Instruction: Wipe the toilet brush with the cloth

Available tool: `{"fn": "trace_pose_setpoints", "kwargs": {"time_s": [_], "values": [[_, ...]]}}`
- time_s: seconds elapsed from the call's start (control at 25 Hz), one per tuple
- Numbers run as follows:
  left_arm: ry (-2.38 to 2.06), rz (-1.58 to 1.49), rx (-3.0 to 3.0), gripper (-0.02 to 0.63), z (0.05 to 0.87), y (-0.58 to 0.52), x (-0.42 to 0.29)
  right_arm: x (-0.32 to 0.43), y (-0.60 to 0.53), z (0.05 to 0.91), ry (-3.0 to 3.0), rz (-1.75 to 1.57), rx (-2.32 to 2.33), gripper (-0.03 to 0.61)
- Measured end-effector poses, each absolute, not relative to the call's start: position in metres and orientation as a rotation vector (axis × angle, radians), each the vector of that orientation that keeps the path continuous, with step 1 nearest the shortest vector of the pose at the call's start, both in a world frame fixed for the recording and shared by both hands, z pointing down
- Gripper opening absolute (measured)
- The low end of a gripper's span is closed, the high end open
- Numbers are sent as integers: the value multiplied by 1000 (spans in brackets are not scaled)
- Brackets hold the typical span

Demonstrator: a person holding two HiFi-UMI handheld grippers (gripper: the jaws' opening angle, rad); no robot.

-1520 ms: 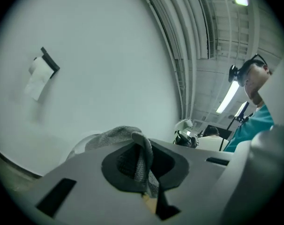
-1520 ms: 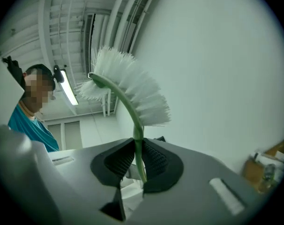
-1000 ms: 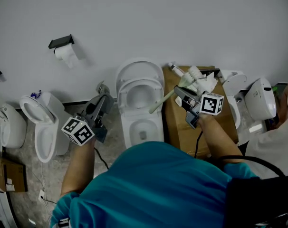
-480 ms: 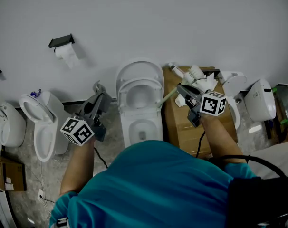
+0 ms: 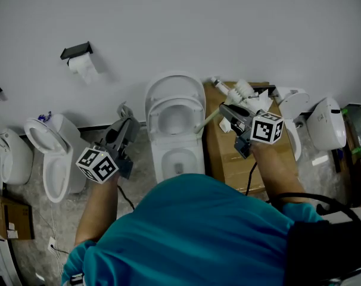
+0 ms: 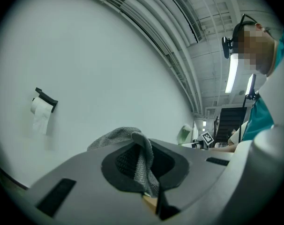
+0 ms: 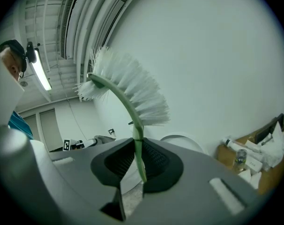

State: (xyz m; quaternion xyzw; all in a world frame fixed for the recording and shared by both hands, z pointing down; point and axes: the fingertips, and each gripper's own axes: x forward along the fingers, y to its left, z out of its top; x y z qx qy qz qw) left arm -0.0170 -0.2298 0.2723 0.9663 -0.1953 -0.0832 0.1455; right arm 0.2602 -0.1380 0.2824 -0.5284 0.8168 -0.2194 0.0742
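My right gripper [image 5: 227,113] is shut on the pale green handle [image 7: 138,146] of the toilet brush [image 5: 243,90]. The white bristles [image 7: 129,89] stand up above the jaws, and the handle's free end [image 5: 199,126] sticks out over the toilet. My left gripper [image 5: 125,127] is at the toilet's left side, shut on a grey cloth [image 6: 135,156] that bunches out above its jaws [image 5: 126,109]. The two grippers are well apart, with the toilet between them, and the cloth does not touch the brush.
A white toilet [image 5: 174,103] with its lid up stands against the wall between the grippers. A cardboard box [image 5: 223,154] with bottles [image 7: 239,156] is under the right gripper. More toilets stand at left [image 5: 52,157] and right [image 5: 324,124]. A paper-roll holder [image 5: 78,59] is on the wall.
The right gripper has rolled slightly with the brush, and the handle's free end has drawn in a little. The left gripper has stayed put. A person at the right edge has left view.
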Motion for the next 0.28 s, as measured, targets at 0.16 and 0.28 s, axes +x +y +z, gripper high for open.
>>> {"fn": "trace_pose_setpoints", "kwargs": {"time_s": [0.16,0.28], "values": [[-552,-234,2788,21,273,-229,-15,258,-138,281,2450,-655,-1572,52],[-547,-233,2790,21,273,-228,-14,258,-137,279,2446,-650,-1562,52]]}}
